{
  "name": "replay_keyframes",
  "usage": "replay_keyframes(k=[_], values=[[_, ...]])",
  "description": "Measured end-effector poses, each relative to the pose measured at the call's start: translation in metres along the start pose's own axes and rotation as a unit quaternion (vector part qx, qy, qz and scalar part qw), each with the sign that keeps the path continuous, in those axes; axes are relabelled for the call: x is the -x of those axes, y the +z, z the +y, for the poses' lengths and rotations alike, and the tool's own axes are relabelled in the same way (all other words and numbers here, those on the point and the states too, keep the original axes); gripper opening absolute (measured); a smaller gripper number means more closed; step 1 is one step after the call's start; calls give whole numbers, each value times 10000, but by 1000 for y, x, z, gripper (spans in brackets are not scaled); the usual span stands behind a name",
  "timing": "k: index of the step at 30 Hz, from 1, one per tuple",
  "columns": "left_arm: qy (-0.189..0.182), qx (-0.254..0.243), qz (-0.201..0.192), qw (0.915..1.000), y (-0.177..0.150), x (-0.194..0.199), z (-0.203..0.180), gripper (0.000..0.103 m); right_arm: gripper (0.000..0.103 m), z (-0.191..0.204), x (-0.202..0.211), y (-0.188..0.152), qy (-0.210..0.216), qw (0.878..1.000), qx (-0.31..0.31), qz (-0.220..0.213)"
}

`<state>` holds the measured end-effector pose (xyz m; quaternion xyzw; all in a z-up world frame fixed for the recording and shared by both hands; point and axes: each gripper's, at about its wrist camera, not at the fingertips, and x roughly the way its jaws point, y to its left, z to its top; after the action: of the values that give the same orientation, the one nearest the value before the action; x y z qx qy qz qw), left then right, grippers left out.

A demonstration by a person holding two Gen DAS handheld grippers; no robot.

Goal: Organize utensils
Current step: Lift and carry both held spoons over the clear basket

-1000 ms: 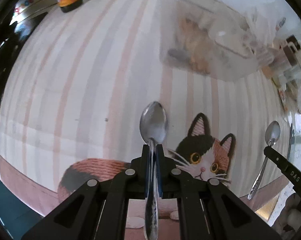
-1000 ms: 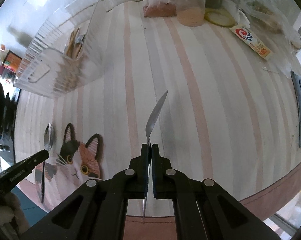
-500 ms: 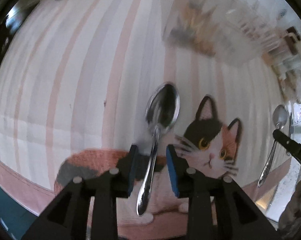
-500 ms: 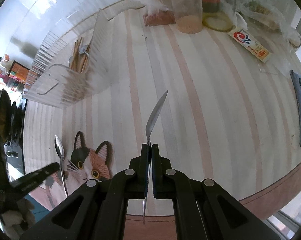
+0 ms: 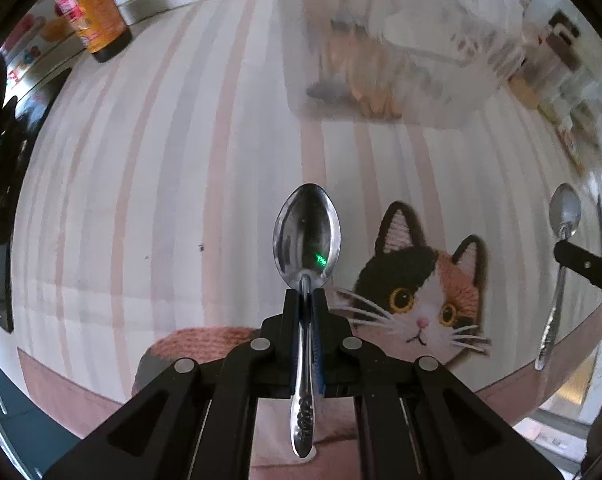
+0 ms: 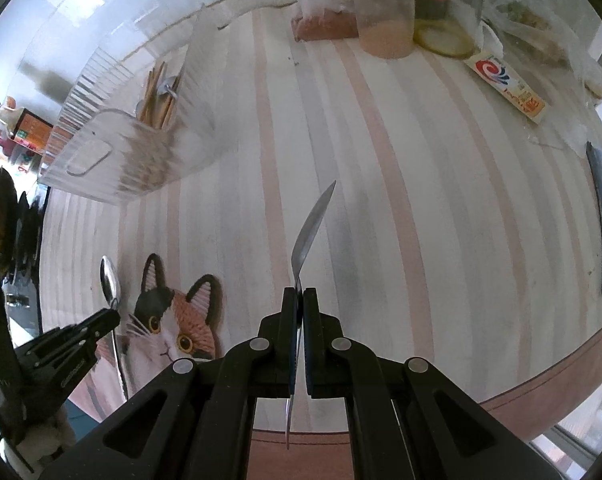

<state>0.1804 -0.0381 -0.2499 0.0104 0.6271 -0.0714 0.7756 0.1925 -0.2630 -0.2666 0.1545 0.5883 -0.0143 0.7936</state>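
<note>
Nearest the left wrist camera, the left claw (image 5: 306,296) has just closed again on the neck of a spoon (image 5: 307,232), bowl forward, held above the cat-print mat (image 5: 425,288) on the striped table (image 5: 141,160). The right claw (image 6: 299,294) is clamped on a second spoon (image 6: 311,228), seen edge-on over bare table. Both utensils look gripped and ready for delivery; farther off stands the clear ribbed holder (image 6: 113,152), already carrying chopsticks (image 6: 157,96), so the next move likely calls for carrying each spoon over its rim and lowering it in.
</note>
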Motion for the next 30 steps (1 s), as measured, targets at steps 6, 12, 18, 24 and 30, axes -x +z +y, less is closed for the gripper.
replay_keyframes(k=[6, 12, 18, 24, 30], values=[[-111, 196, -332, 9992, 10, 47, 14, 4, 3, -3, 12, 5, 81, 9999, -64, -132], [-187, 212, -917, 9954, 19, 94, 14, 4, 3, -3, 29, 11, 221, 9994, -74, -271], [-357, 155, -1413, 9892, 47, 126, -5, 4, 3, 12, 65, 24, 451, 9972, 59, -590], [-438, 75, -1765, 9833, 78, 154, -18, 4, 3, 37, 101, 49, 675, 9928, 308, -940], [-389, 13, -1950, 9800, 120, 165, -28, 4, 3, 68, 123, 94, 815, 9874, 561, -1237]])
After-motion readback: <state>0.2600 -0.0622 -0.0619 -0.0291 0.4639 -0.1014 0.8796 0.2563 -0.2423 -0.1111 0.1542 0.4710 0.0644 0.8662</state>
